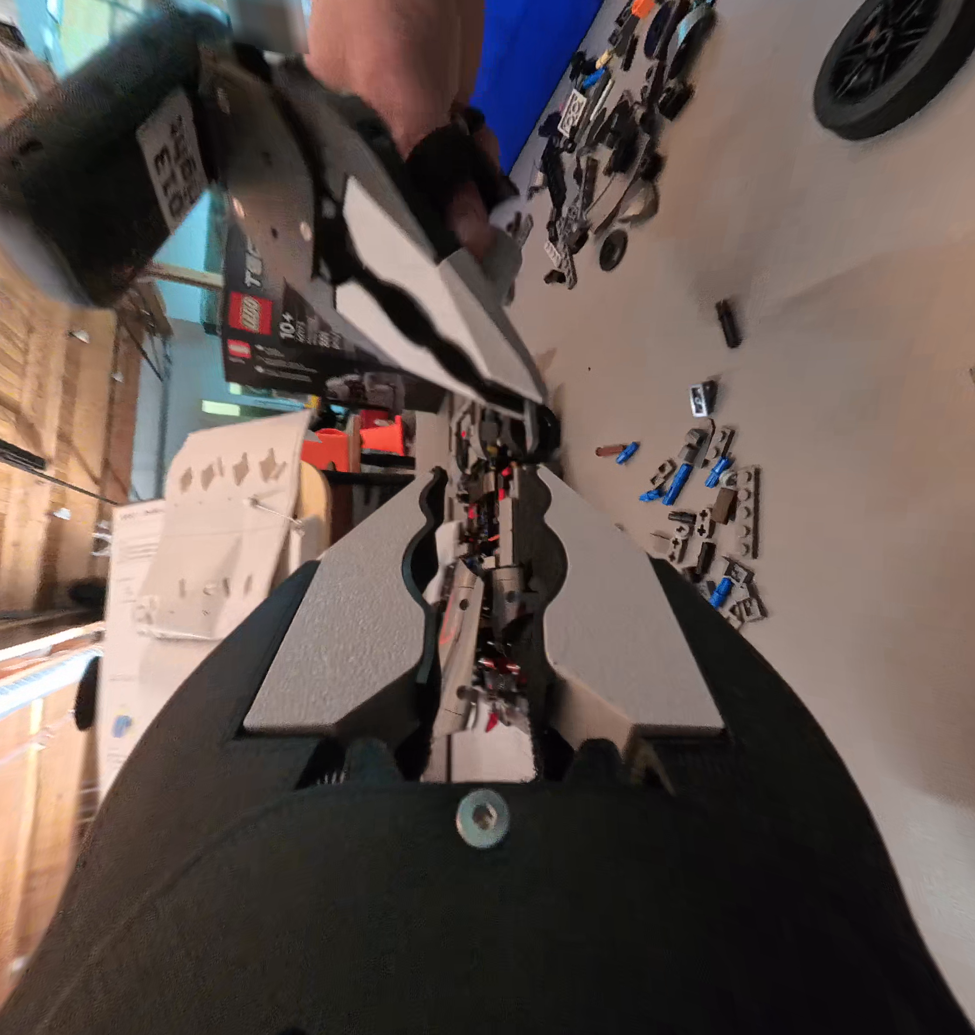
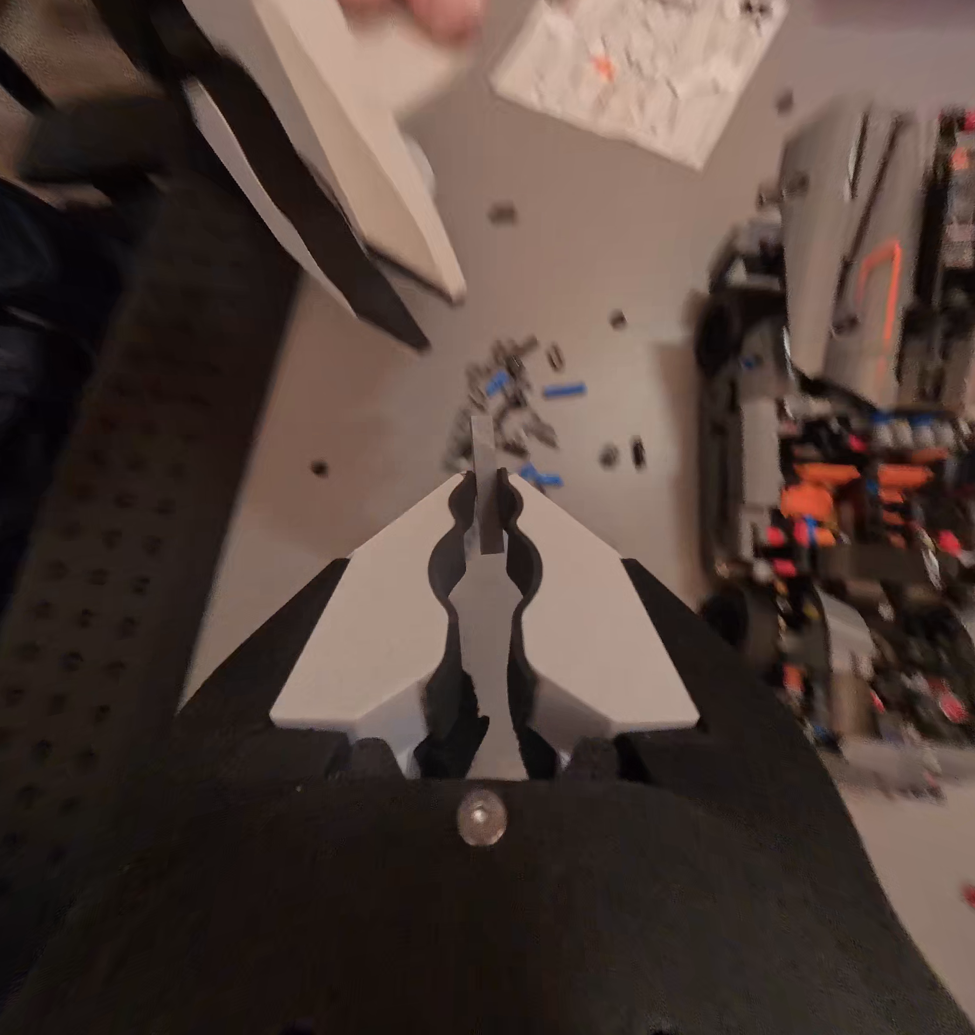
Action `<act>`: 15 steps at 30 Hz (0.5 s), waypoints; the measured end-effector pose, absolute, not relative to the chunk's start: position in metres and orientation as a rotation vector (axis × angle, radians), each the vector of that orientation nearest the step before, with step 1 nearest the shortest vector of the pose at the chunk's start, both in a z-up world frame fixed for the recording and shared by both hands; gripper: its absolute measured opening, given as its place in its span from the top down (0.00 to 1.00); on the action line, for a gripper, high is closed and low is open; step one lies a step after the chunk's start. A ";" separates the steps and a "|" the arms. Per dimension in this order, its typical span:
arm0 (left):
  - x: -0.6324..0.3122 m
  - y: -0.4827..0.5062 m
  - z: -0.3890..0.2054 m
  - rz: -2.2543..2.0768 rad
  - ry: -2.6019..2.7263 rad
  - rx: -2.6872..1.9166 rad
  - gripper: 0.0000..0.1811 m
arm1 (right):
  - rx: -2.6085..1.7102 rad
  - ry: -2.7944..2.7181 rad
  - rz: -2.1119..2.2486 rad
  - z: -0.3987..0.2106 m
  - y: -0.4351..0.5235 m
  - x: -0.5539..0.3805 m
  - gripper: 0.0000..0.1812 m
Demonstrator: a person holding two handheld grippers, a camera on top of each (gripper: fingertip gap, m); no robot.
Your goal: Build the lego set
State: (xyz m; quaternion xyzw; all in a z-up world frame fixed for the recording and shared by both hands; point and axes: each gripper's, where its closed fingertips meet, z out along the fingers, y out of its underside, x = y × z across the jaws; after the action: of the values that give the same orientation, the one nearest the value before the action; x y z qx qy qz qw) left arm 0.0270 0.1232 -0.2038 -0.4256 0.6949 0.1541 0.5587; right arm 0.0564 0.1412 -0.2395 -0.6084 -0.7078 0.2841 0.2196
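Note:
My right gripper (image 2: 484, 475) is shut on a thin grey lego piece (image 2: 483, 448) that sticks out past its tips, above a scatter of small grey, black and blue pieces (image 2: 507, 403) on the white table. The part-built lego car (image 2: 843, 476), grey and black with orange and red parts, lies to the right. My left gripper (image 1: 486, 473) is open and empty in the air. The car (image 1: 496, 560) shows through its gap, farther off. The right gripper (image 1: 535, 400) reaches in from the upper left, held by a hand (image 1: 395, 73). The left gripper (image 2: 440, 316) hangs over bare table.
The lego box (image 1: 272, 336) stands behind the car. A large black wheel (image 1: 894, 61) and a pile of dark parts (image 1: 608, 140) lie farther along the table, with loose pieces (image 1: 703, 515) nearer. An instruction sheet (image 2: 630, 73) lies at the back. A dark perforated surface (image 2: 110, 504) borders the table's left. Tip to tip, the grippers are about 5 centimeters apart. Between my right fingertips and the part-built lego car (image 2: 843, 476) there is roughly 15 centimeters.

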 end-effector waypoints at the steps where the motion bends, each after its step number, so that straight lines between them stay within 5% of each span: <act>1: 0.024 0.127 -0.208 0.341 1.646 -1.042 0.86 | -1.719 -1.980 0.701 -0.249 0.148 0.064 0.97; 15: 0.001 0.149 -0.248 0.225 1.711 -1.329 0.87 | -1.904 -2.288 0.259 -0.327 0.156 0.114 0.97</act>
State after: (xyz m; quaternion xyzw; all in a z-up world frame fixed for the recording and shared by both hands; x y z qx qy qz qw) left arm 0.0014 0.1490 -0.2477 -0.5407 0.6962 0.0916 0.4631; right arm 0.1142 0.1563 -0.3265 -0.6353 -0.7636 0.0865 0.0767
